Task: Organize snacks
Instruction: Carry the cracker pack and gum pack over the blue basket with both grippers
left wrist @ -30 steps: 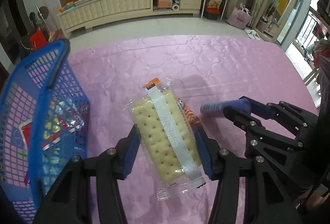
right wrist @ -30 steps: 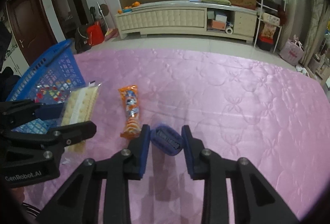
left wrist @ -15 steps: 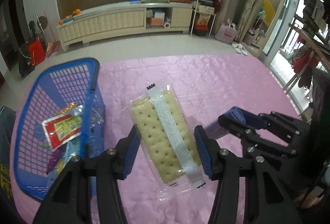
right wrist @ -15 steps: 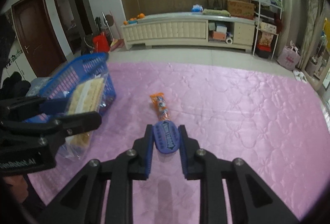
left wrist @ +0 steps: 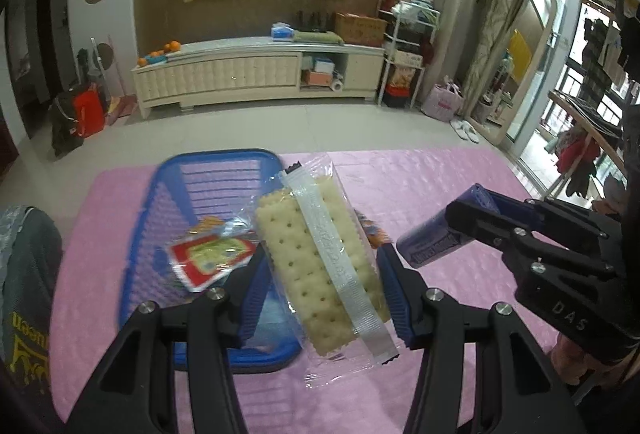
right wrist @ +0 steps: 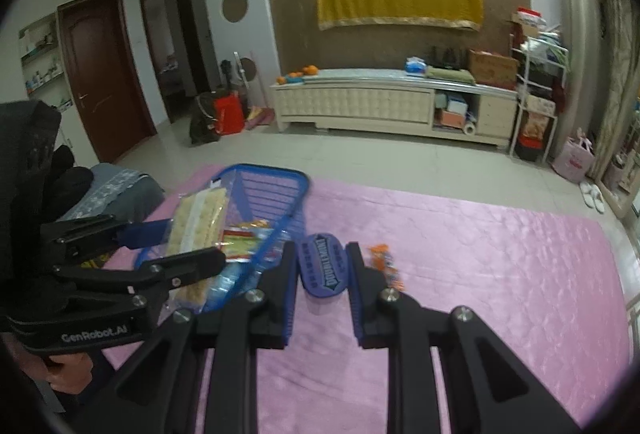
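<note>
My left gripper [left wrist: 320, 286] is shut on a clear pack of crackers [left wrist: 320, 258] and holds it in the air by the right rim of the blue basket [left wrist: 168, 178]. The basket holds a red and yellow packet [left wrist: 208, 262] and other snacks. My right gripper [right wrist: 322, 274] is shut on a dark blue gum tin [right wrist: 322, 264], raised above the pink cloth just right of the basket [right wrist: 296, 182]. An orange snack packet [right wrist: 386, 264] lies on the cloth beside the right fingers. The right gripper also shows in the left wrist view [left wrist: 460, 230], holding the tin [left wrist: 432, 246].
The pink quilted cloth [right wrist: 500, 274] covers the table, with open cloth to the right. A grey garment [left wrist: 24, 274] lies at the table's left edge. Beyond the table are a tiled floor and a cream TV cabinet [right wrist: 384, 106].
Both grippers have risen and moved left toward the basket with their loads. The cracker pack now hangs at the basket's right rim; the tin is lifted near the basket.
</note>
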{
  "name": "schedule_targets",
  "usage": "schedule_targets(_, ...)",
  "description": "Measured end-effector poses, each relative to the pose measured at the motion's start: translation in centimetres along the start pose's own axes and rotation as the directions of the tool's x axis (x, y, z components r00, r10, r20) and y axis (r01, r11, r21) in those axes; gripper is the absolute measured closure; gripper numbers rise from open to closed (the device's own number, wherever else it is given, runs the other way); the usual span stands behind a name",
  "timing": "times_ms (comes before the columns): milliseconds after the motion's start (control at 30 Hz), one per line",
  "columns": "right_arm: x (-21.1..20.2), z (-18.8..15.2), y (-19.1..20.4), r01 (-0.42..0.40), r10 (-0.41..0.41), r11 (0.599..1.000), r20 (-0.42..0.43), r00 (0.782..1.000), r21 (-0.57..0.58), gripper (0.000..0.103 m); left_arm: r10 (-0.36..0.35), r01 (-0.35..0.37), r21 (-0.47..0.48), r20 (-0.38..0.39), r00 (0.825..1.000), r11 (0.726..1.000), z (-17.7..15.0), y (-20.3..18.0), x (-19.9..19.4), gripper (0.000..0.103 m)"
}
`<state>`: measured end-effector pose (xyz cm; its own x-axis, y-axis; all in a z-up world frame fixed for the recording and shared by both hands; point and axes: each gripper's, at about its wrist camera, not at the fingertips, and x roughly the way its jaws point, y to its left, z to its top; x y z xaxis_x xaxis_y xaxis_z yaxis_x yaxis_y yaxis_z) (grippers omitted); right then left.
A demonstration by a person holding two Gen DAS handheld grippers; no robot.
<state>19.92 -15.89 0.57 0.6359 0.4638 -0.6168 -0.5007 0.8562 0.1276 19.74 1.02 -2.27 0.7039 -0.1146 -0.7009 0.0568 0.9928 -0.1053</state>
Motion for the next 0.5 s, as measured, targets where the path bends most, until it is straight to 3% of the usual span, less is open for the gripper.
schedule_targets(300,2.7,1.4,6.9,-0.061,0.059,0.994,-0.027,0.998,-0.093,0.076,0.071,-0.07,-0.071,0.017,0.997,0.995,-1.1,7.3,-3.0,0.053)
schedule_targets(500,6.6,0.9,10.3,-0.029,0.013,0.989,-0.11,0.994,-0.148,0.076,0.078,-0.079,-0.097,-0.022,0.997,0.992,-2.3,10.5,-2.3,0.052)
